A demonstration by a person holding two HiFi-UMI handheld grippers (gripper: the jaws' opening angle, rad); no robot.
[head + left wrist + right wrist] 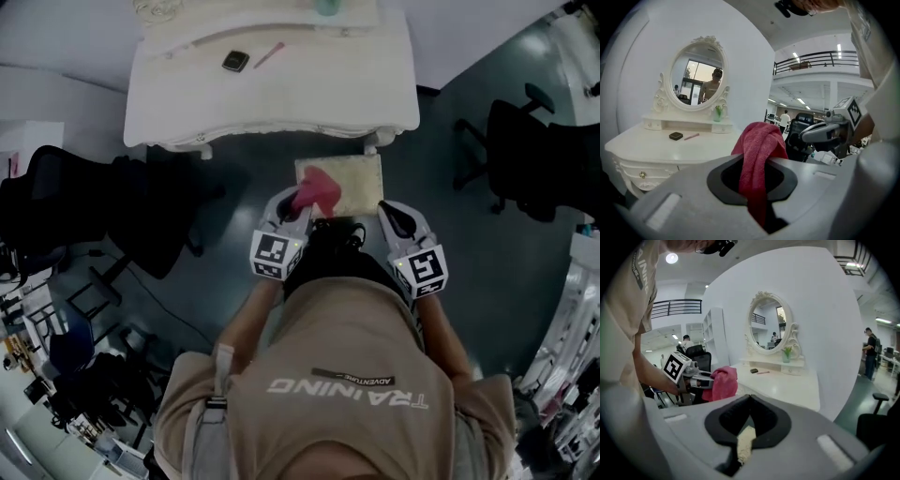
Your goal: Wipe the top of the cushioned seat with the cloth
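Observation:
The cushioned seat (354, 180) is a beige square stool just in front of me, below the white dressing table. A red cloth (316, 191) hangs over its near left part; I cannot tell if it touches the cushion. My left gripper (298, 208) is shut on the red cloth (757, 140), which bulges up between the jaws and trails down behind them. My right gripper (386, 210) is at the seat's near right corner, shut with its jaws meeting and holding nothing. A strip of the beige seat (744, 446) shows below my right gripper (750, 401).
The white dressing table (300, 94) stands just beyond the seat, with an oval mirror (697, 75), a small black case (235, 61) and a pink pen (269, 53). Black office chairs stand at the left (94, 206) and right (520, 155).

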